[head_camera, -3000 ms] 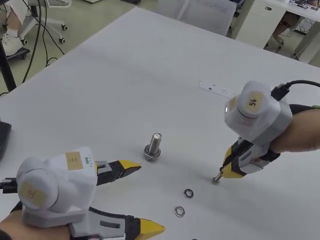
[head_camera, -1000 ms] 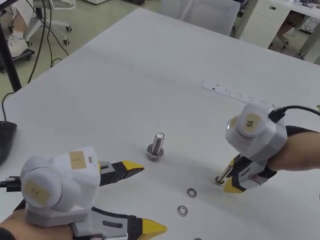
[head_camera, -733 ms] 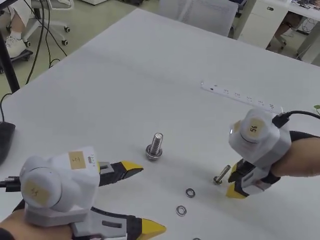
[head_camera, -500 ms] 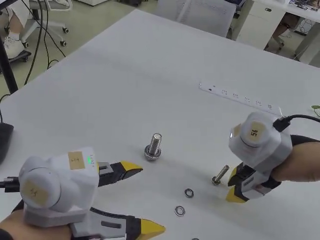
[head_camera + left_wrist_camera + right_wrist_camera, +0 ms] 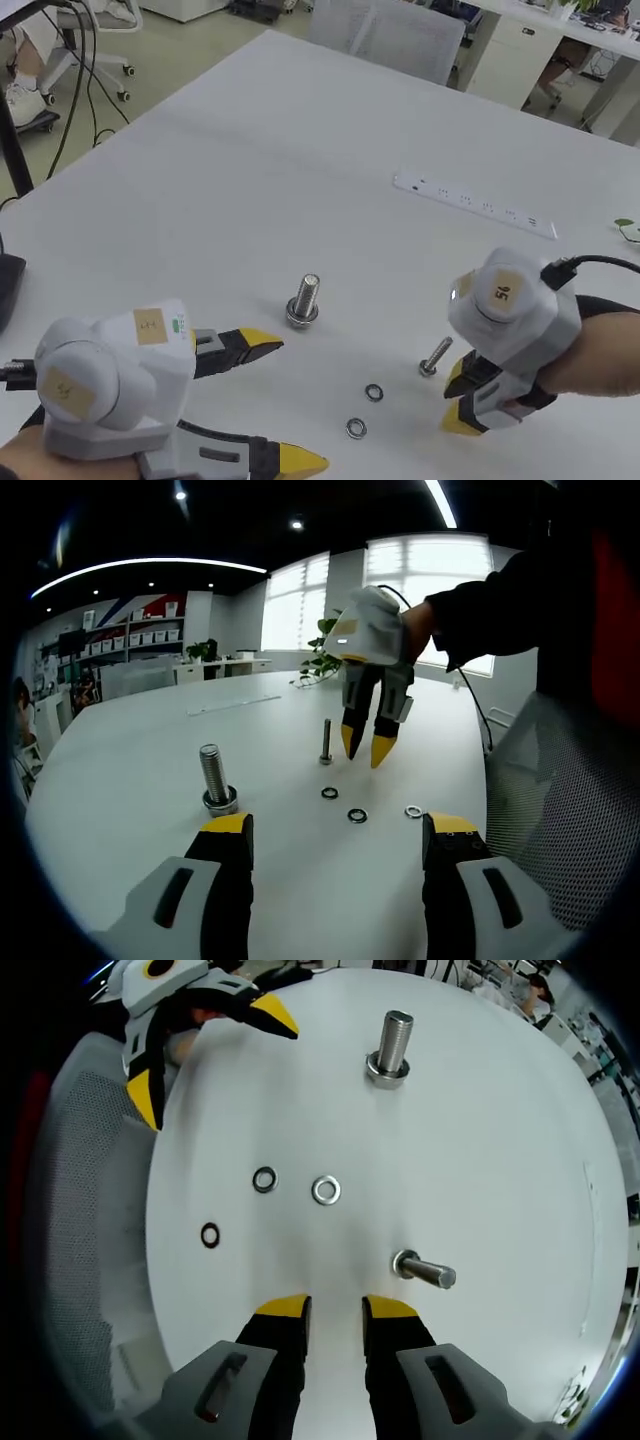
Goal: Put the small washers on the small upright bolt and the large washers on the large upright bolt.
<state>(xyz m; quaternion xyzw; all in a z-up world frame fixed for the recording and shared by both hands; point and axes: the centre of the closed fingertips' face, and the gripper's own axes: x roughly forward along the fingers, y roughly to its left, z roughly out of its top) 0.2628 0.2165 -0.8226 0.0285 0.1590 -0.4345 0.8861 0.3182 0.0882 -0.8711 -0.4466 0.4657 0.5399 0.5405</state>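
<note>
The large bolt (image 5: 303,299) stands upright mid-table with washers around its foot, also seen as the large bolt (image 5: 213,776) (image 5: 392,1044). The small bolt (image 5: 434,357) (image 5: 327,742) (image 5: 425,1270) stands upright to its right. Two small washers (image 5: 374,393) (image 5: 356,428) lie flat between the grippers; three washers (image 5: 265,1179) (image 5: 325,1190) (image 5: 210,1235) lie loose in the right gripper view. My right gripper (image 5: 457,398) (image 5: 336,1307) is narrowly open and empty, just near of the small bolt. My left gripper (image 5: 290,405) (image 5: 337,825) is wide open and empty, near of the large bolt.
A white power strip (image 5: 474,206) lies on the table beyond the bolts. The white table (image 5: 250,150) stretches far to the back and left. An office chair (image 5: 385,38) stands at the far edge. The right gripper's cable (image 5: 600,264) trails to the right.
My right gripper was at the small bolt's top and has drawn back toward me, leaving the bolt standing free. The left gripper has stayed put. The head camera shifted slightly.
</note>
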